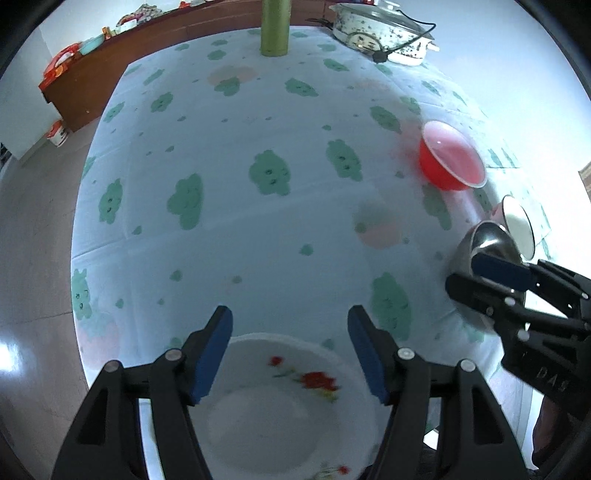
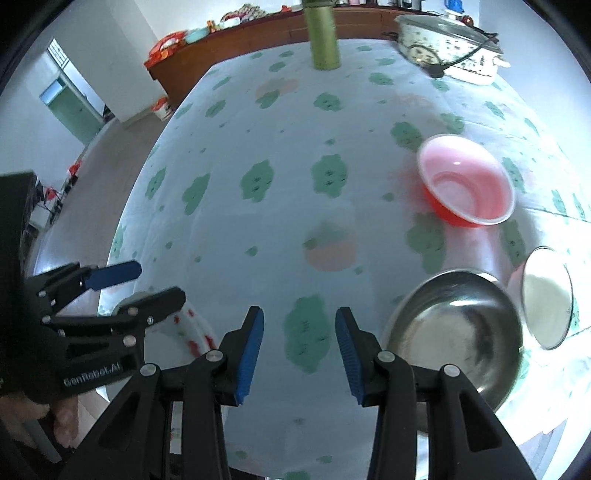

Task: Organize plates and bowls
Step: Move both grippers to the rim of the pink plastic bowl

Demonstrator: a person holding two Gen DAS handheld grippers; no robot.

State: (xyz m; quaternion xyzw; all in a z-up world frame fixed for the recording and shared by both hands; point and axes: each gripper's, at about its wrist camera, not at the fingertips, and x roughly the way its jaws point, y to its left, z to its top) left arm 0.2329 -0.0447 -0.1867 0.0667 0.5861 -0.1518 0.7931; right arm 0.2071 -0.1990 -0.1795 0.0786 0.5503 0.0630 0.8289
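My left gripper (image 1: 290,354) stands open, pointing steeply down over a white plate with red flowers (image 1: 288,413) at the table's near edge; its pads do not touch the plate. In the right wrist view the left gripper (image 2: 144,286) hangs at the left above the same plate (image 2: 195,332). My right gripper (image 2: 300,349) is open over bare tablecloth with nothing between its pads. A steel bowl (image 2: 458,332) sits just to its right, a white enamel bowl (image 2: 546,299) beyond that, and a red bowl (image 2: 465,177) farther back. In the left wrist view, the right gripper (image 1: 476,278) partly covers the steel bowl (image 1: 484,236).
The table wears a pale cloth with green prints (image 1: 258,221). At its far edge stand a green cylinder (image 1: 275,29) and an electric pot with a glass lid (image 1: 380,26), its cord trailing on the cloth. A wooden sideboard (image 1: 110,66) runs behind, and tiled floor (image 1: 33,258) lies to the left.
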